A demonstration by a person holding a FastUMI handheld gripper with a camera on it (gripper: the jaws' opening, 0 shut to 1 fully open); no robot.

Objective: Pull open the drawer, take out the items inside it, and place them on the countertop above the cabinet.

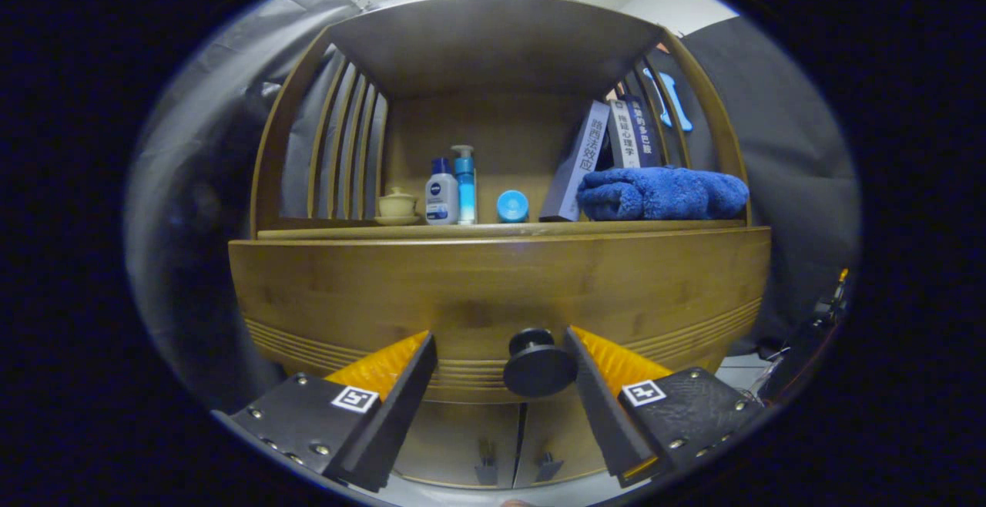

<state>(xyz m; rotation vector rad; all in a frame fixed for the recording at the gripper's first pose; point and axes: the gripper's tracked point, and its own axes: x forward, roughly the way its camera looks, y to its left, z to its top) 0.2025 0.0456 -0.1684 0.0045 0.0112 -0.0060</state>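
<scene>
Fingers (499, 372) spread wide at lower centre, gripping nothing; round black drawer knob (537, 364) between them, nearer right finger, likely lined up for pinch. Curved bamboo drawer front (493, 291) at centre looks shut, contents hidden. Blue folded towel (662, 193) on table (493, 230) above.

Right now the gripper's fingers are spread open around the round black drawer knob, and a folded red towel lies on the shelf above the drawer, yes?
Nearly. The gripper view shows the towel is blue, not red. The rest holds: the gripper is open, its fingers either side of the round black knob on the drawer.
</scene>
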